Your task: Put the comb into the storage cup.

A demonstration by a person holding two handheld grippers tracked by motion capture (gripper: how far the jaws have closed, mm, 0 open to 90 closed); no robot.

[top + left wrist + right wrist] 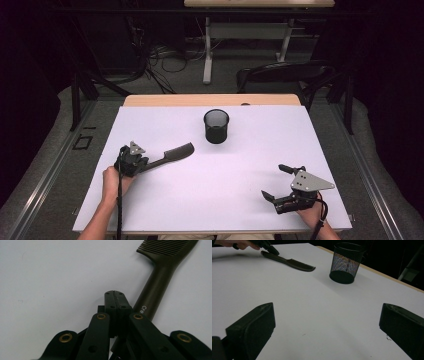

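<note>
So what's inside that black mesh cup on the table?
The mesh cup stands upright; its mouth looks dark and nothing sticks out. The bottom is in shadow, so something small could be there. The comb lies outside on the table.

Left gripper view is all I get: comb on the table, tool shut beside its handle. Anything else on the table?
Observer: A black mesh cup stands upright beyond the toothed end of the comb, apart from it.
Operator: Other tool?
Observer: Right tool sits by the near right corner of the table, jaws wide open, nothing between them.
</note>
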